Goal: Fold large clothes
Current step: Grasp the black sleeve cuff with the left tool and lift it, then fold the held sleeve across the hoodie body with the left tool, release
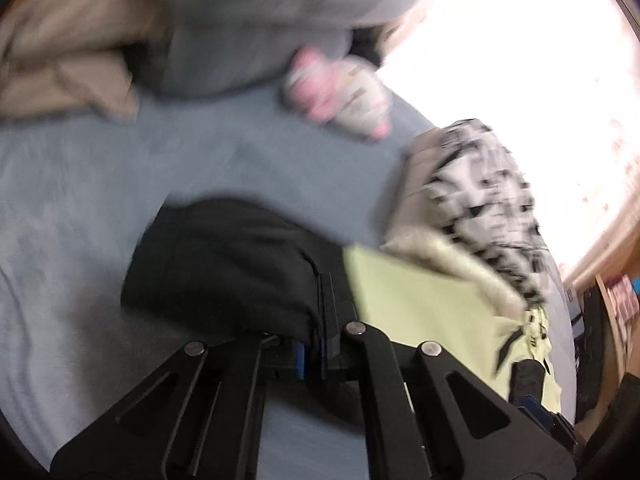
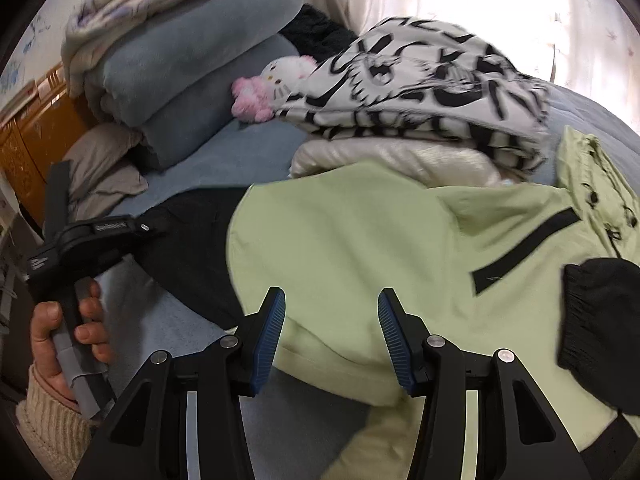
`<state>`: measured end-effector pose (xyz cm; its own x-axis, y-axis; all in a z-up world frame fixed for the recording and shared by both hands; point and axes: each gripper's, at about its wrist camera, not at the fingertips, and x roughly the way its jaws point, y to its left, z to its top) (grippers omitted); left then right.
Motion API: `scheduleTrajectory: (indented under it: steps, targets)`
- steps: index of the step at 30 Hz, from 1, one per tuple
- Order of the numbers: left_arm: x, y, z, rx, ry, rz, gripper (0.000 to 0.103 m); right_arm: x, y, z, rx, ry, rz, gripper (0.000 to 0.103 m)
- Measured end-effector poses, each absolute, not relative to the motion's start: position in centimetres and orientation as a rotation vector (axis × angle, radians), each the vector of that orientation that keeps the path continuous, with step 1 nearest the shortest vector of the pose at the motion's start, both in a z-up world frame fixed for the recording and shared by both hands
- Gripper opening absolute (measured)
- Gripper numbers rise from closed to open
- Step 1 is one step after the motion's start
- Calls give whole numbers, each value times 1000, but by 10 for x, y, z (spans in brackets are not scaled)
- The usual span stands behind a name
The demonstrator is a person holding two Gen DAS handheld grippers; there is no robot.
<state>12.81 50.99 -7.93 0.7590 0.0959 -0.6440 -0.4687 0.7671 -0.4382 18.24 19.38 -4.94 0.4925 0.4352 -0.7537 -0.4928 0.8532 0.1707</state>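
Left hand-held gripper [image 1: 320, 320] clenched on black garment [image 1: 224, 264] beside green jacket [image 2: 360, 240].

Both wrist views look down, close, sharing the green jacket [image 2: 360, 240].

A bed with a grey-blue sheet [image 2: 224, 160] fills most of both views. At its head stand folded grey-blue blankets [image 2: 188, 76] with a pale flowered quilt [image 2: 132, 4] on top, and a beige pillow [image 2: 104, 168] lies beside them. An orange-brown wooden headboard [image 2: 36, 140] stands behind, against a white wall with blue flower prints [image 2: 24, 52]. Strong daylight comes through a white curtain [image 2: 500, 8] with a faint star pattern; the window behind it is washed out. In the left wrist view a wooden shelf [image 1: 616, 320] stands beyond the bed's edge, its contents too blurred to tell.
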Motion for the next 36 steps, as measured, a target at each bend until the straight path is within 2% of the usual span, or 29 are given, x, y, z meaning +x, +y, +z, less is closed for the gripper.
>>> scheduleTrajectory:
  steps: [7, 11, 16, 20, 22, 24, 25, 30, 36]
  targets:
    - [117, 405, 33, -436, 503, 166, 2, 154, 96, -4, 27, 828, 463, 50]
    - [121, 328, 70, -379, 492, 25, 2, 134, 19, 17, 73, 794, 375, 50]
    - [137, 211, 65, -316, 535, -149, 2, 111, -80, 29, 127, 765, 236, 50]
    - [156, 122, 15, -242, 652, -235, 5, 94, -160, 27, 184, 777, 134, 50]
    - [165, 79, -24, -192, 759, -289, 17, 85, -198, 24, 205, 788, 85, 50]
    - [168, 46, -59, -170, 850, -332, 45, 79, -229, 19, 231, 801, 53, 50]
    - [165, 39, -74, -162, 883, -343, 49, 74, -246, 16, 247, 810, 35, 50]
    - [157, 22, -114, -142, 985, -334, 51, 60, -294, -1, 309, 843, 9, 59]
    - [139, 45, -98, -209, 960, -356, 63, 64, -296, -22, 309, 897, 78, 62]
